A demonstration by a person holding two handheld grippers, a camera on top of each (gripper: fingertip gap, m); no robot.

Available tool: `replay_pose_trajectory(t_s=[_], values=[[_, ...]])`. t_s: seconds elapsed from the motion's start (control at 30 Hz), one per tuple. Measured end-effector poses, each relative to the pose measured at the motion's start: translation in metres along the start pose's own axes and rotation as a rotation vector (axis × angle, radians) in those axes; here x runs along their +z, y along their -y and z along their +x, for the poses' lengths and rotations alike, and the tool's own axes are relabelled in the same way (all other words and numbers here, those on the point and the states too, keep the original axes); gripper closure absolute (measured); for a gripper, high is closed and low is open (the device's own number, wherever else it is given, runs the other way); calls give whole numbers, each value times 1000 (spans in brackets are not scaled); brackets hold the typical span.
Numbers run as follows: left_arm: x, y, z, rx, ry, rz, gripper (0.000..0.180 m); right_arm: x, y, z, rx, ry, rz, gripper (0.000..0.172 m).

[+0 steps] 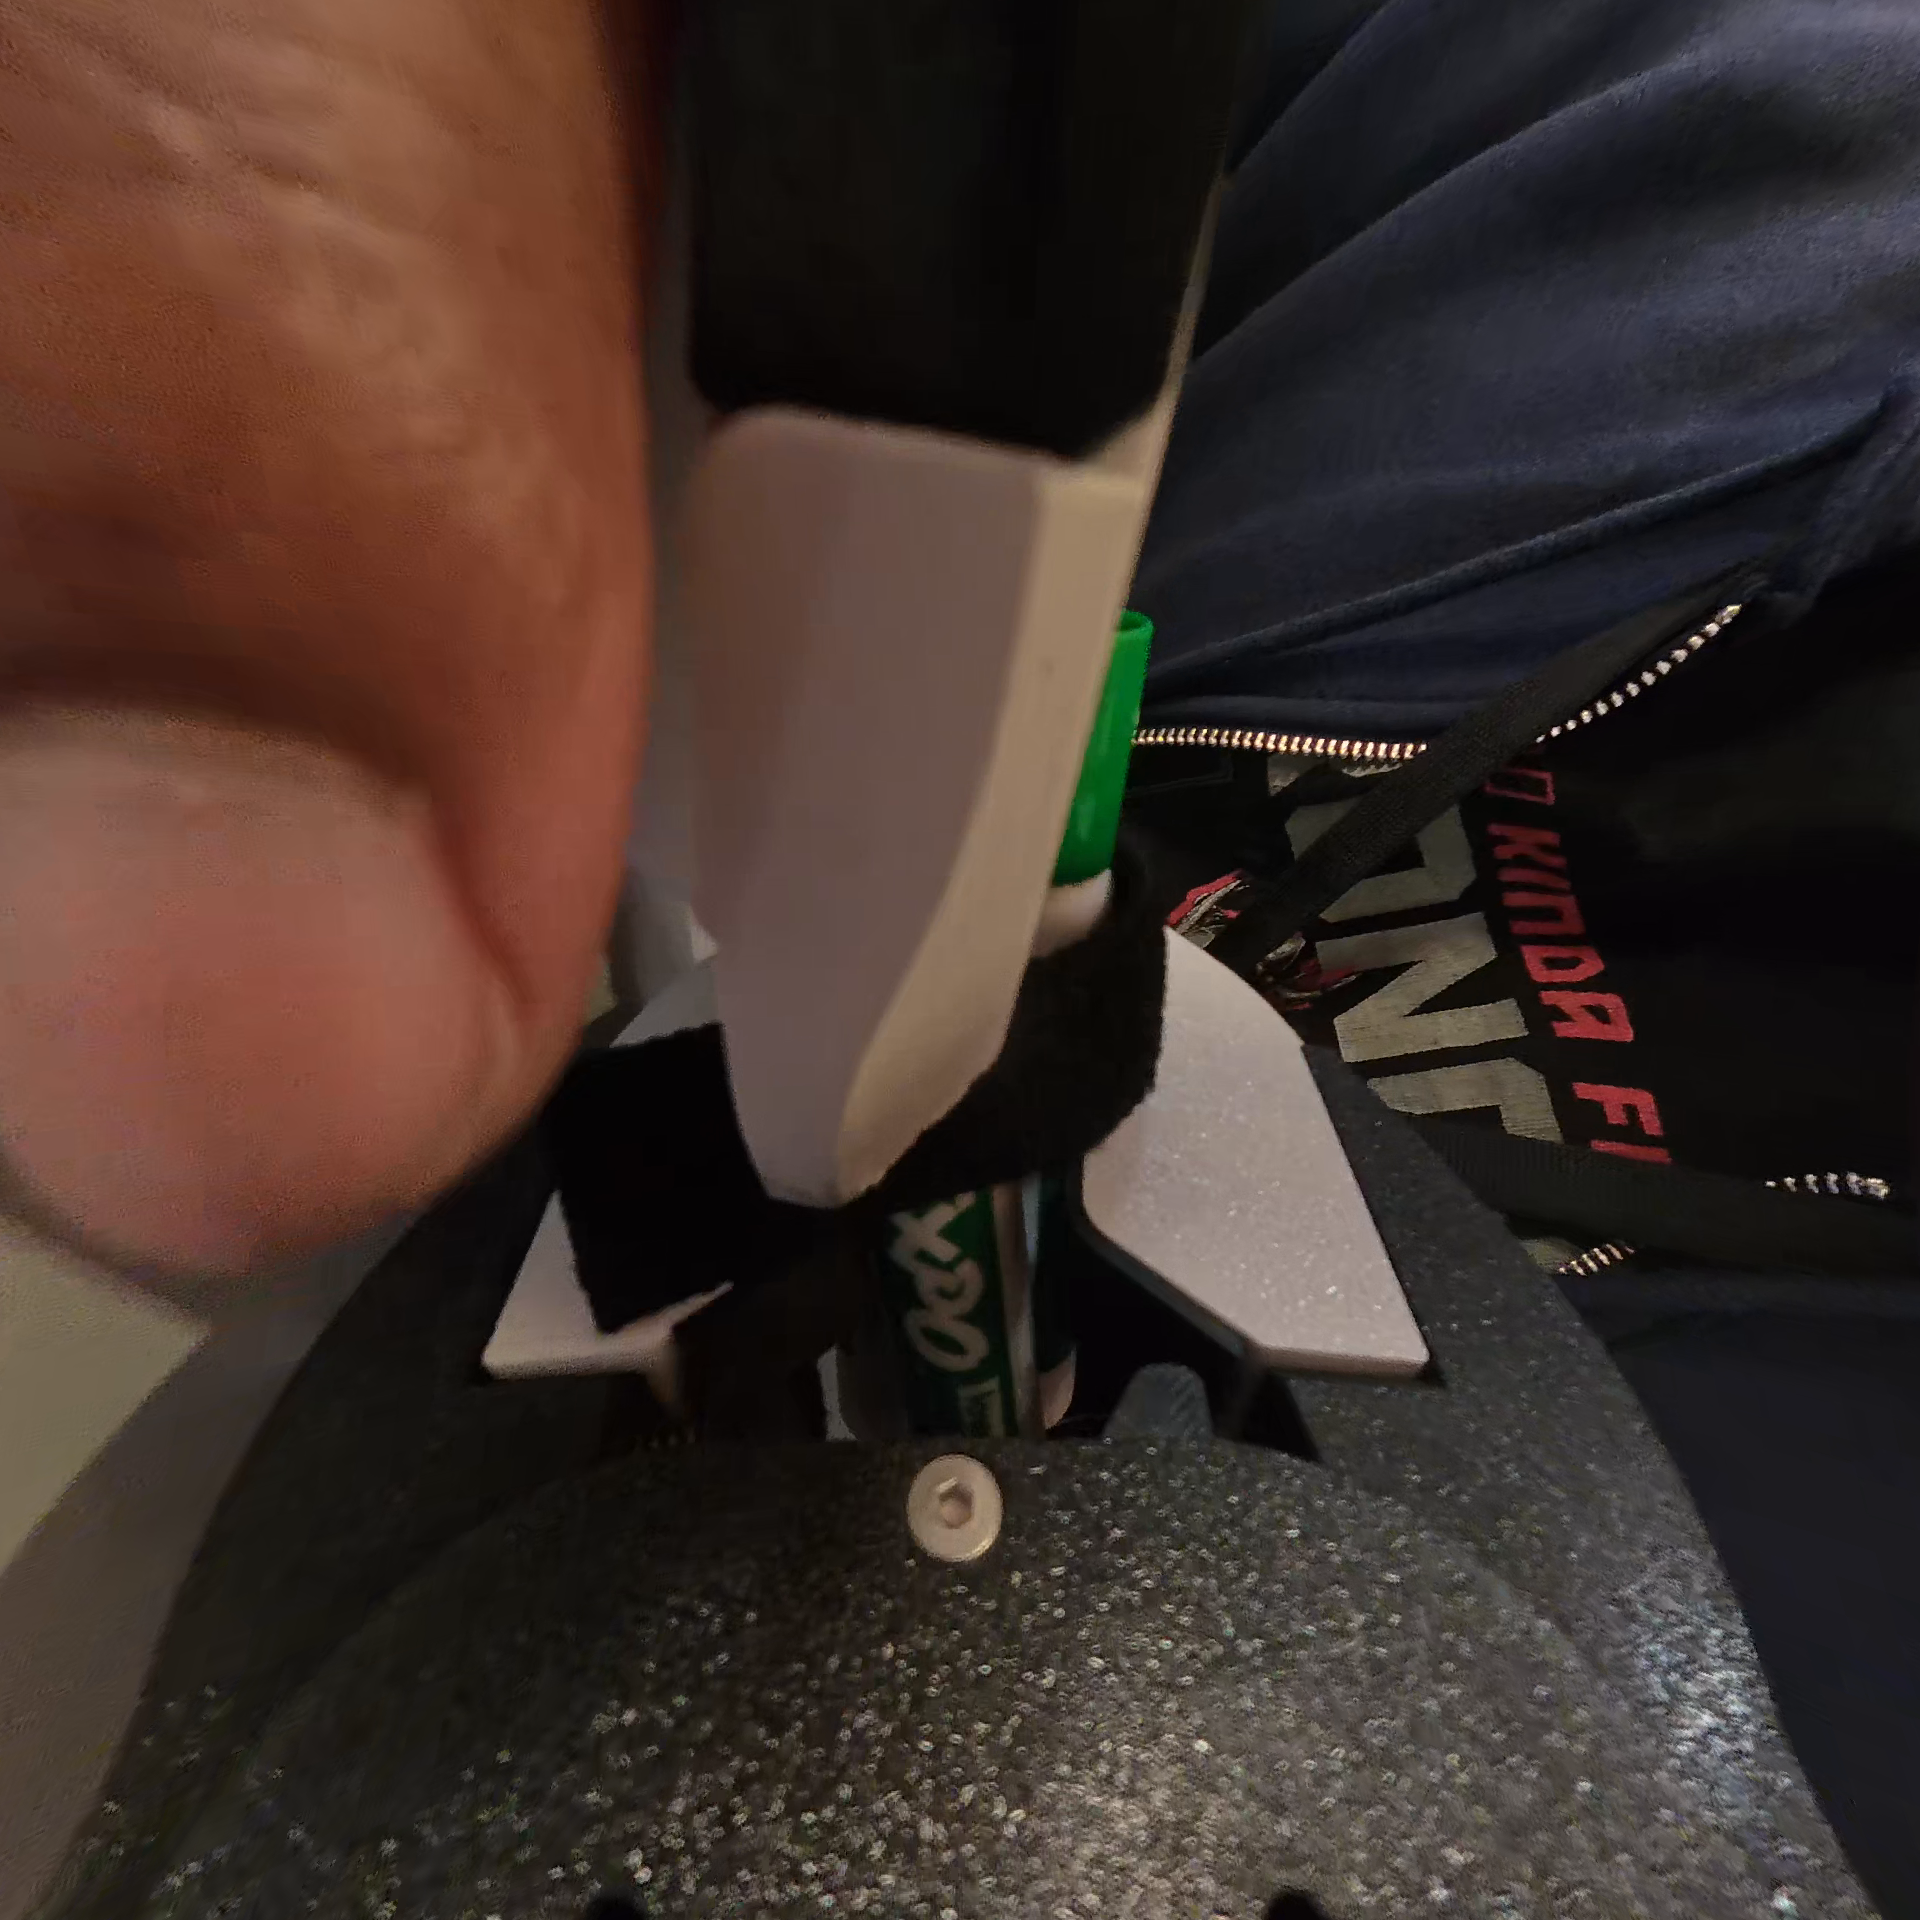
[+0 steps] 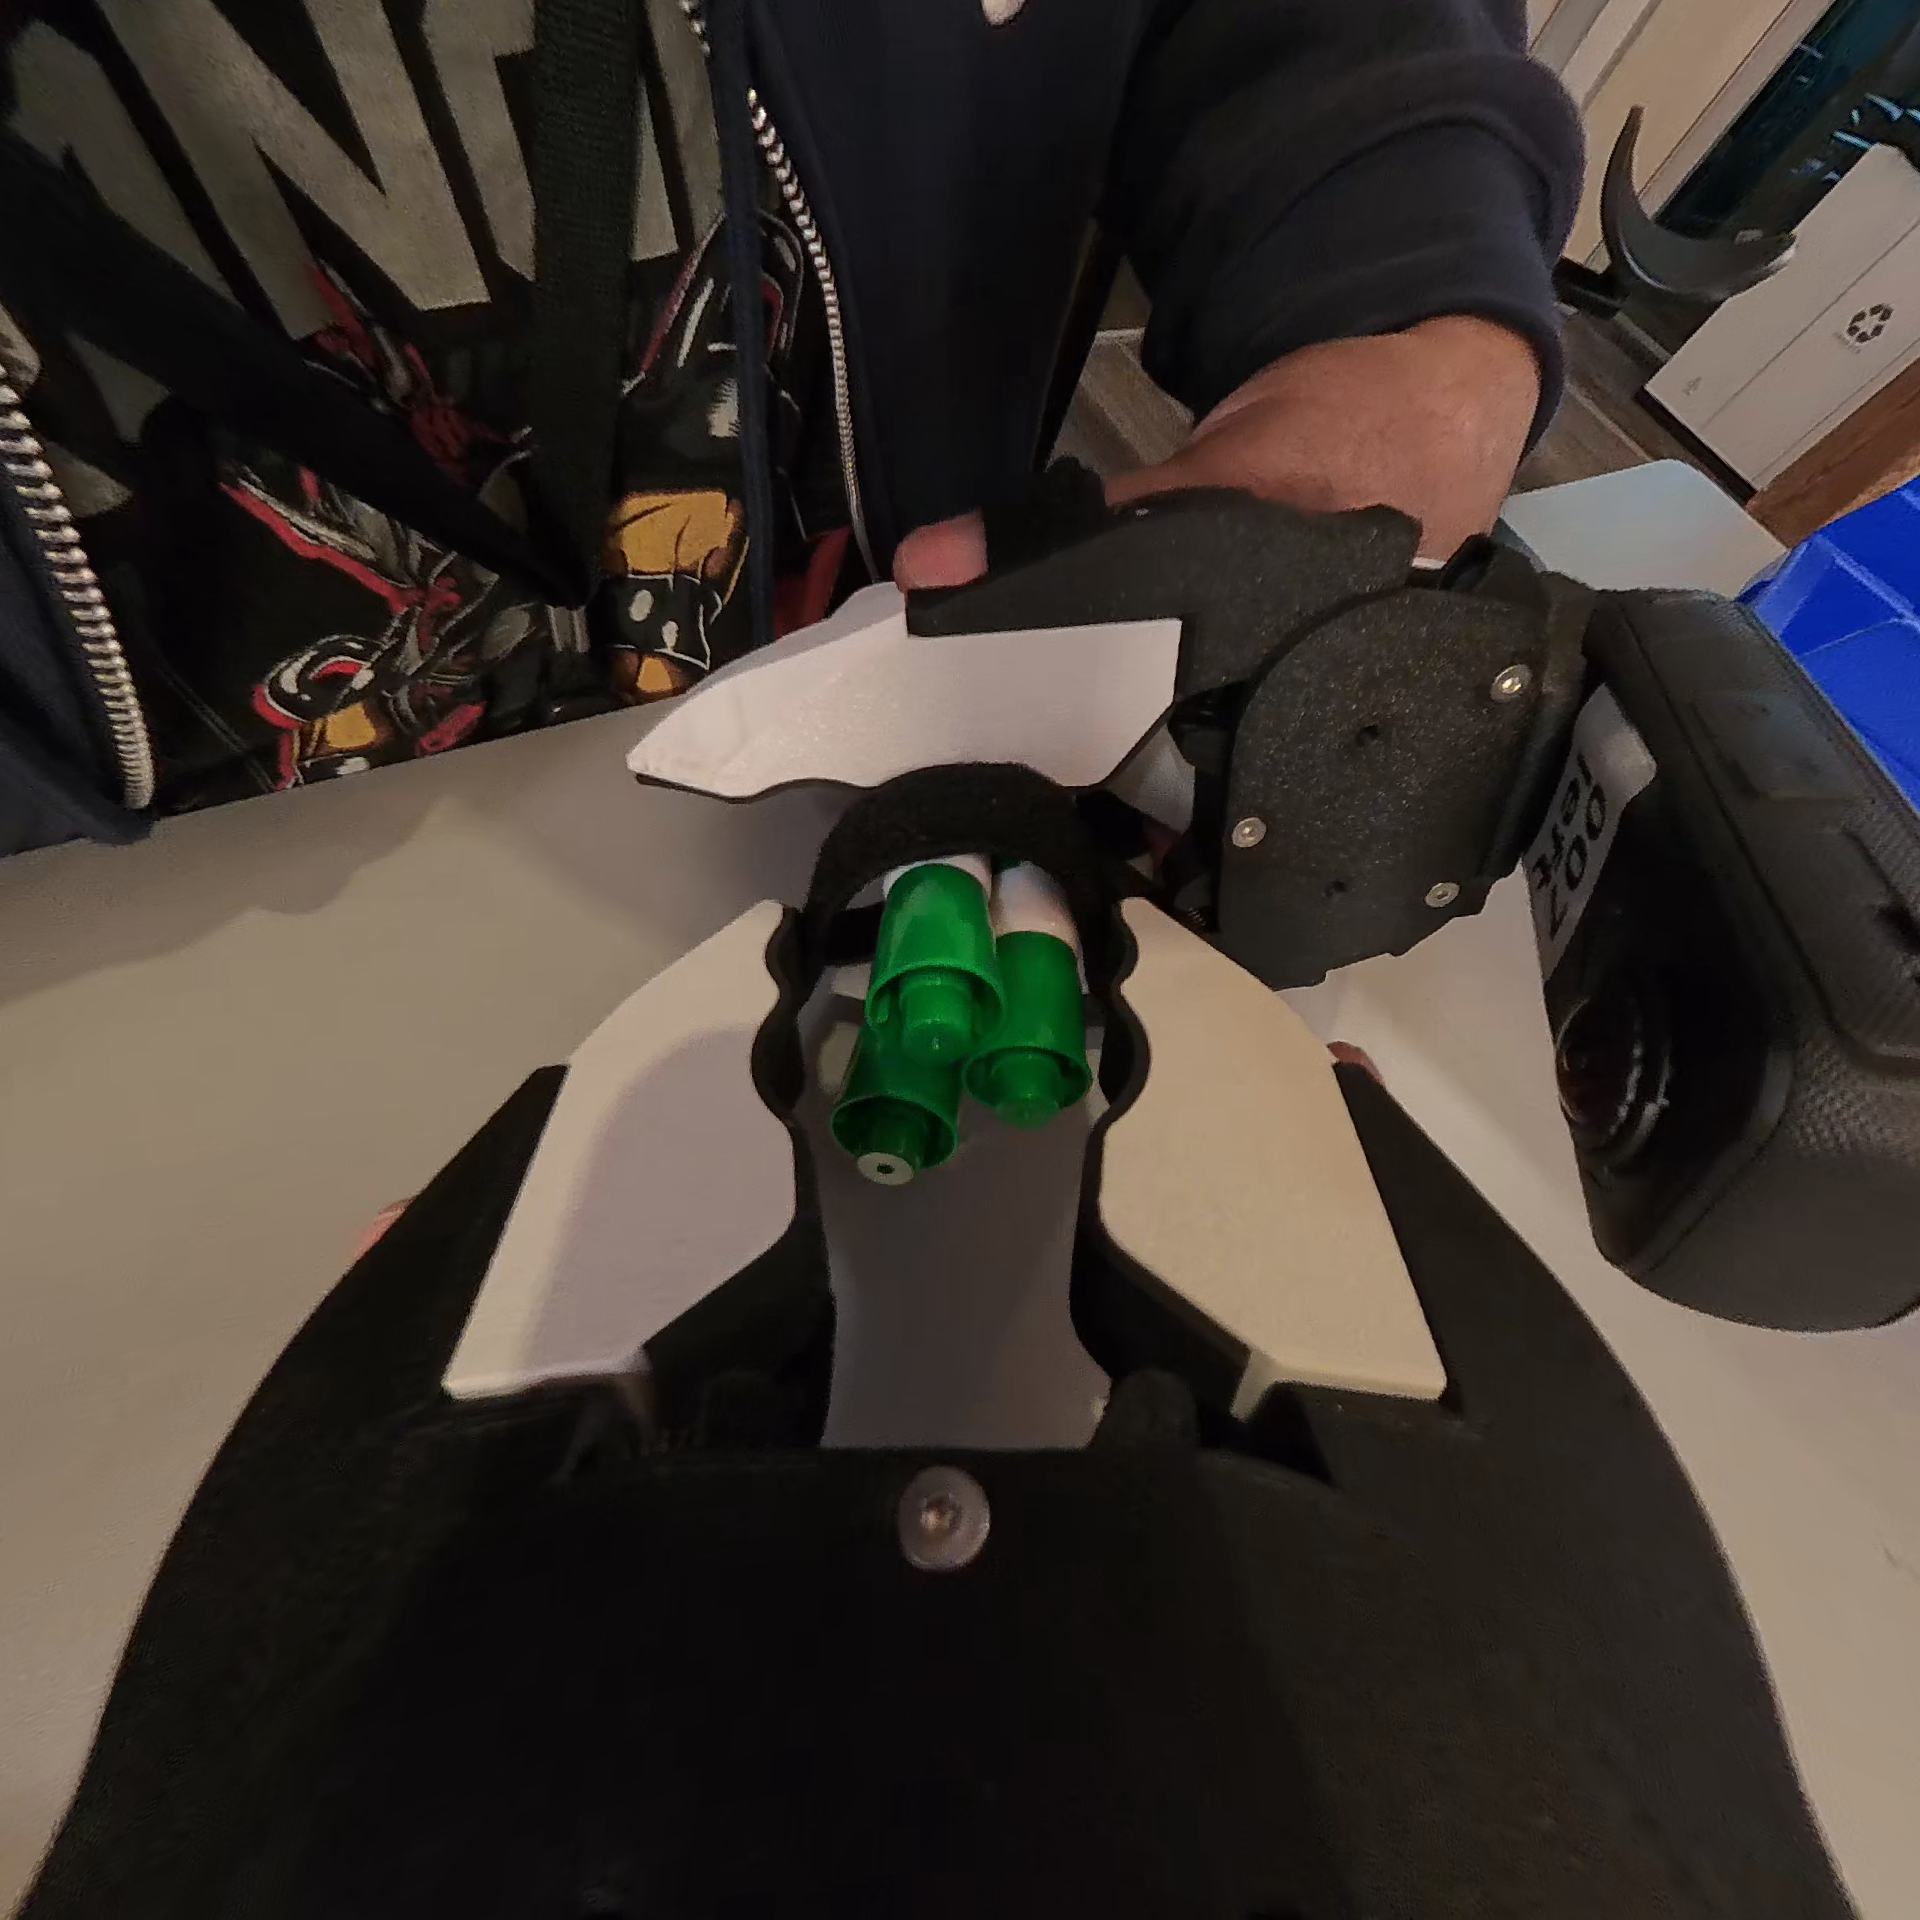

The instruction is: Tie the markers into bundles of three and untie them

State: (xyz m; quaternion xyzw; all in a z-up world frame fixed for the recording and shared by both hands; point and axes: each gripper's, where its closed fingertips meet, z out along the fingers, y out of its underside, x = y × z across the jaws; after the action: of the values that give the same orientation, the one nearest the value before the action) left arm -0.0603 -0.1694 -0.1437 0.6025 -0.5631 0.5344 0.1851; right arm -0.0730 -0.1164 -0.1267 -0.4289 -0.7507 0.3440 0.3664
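Three green-capped markers point(image 2: 951, 1029), looped in a black hook-and-loop strap point(image 2: 951, 805), sat between two handheld grippers over a white tabletop point(image 2: 260, 987), near the edge where a person in a dark zip hoodie point(image 2: 987, 260) stood.

The right gripper point(image 2: 951, 987) faced the capped ends, its white fingers point(image 2: 675, 1091) partly open on either side of the bundle. The dark wavy pads lay close against the strap at their tips, but whether they pressed on it or merely flanked it could not be told.

The left gripper point(image 2: 894, 790) reached in from the right side of that view, held by a bare hand point(image 2: 1351, 436). One of its white fingers point(image 2: 904, 707) lay across the top of the strap, touching it. Its second finger was hidden beneath the bundle.

From the left gripper's own camera, a labelled green marker point(image 1: 961, 1320) ran lengthwise between its fingers, with the strap point(image 1: 1070, 1049) wrapped around it. A white finger point(image 1: 1247, 1195) on the right sat just beside the strap. A finger of the other gripper point(image 1: 883, 831) crossed in front, and a blurred hand point(image 1: 291, 623) filled the left of the frame. How firmly the left gripper held the bundle could not be told.

A blue bin point(image 2: 1849, 623) stood beyond the tabletop's far right corner.
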Motion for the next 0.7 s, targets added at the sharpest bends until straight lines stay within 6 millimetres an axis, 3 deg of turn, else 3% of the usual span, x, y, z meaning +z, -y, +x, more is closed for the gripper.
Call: replay_pose_trajectory(t_s=[0.03, 0.1, 0.2, 0.33, 0.43, 0.5, 0.53, 0.7], values=[[0, 0, -1, 1, 5, -2, 139, 0, 0, 0, -3, -3, -10, 117], [1, -2, -2, -1, 14, -10, 120, 0, 0, -1, -6, -5, -26, 121], [1, -3, -3, -5, 22, -16, 139, -2, -1, 0, -7, -9, -43, 126], [1, -3, -3, -5, 25, -16, 139, -2, -2, 0, -4, -11, -61, 127], [1, -2, -3, 2, 23, -8, 118, -3, -3, 1, 2, -15, -57, 127], [0, -1, -3, 9, 19, -1, 118, -4, -2, 2, 7, -19, -46, 127], [-1, -1, -2, 14, 16, 3, 140, -4, -1, 2, 10, -21, -40, 127], [-3, 0, 1, 44, 5, 16, 139, -6, 4, 4, 31, -28, 19, 125]])
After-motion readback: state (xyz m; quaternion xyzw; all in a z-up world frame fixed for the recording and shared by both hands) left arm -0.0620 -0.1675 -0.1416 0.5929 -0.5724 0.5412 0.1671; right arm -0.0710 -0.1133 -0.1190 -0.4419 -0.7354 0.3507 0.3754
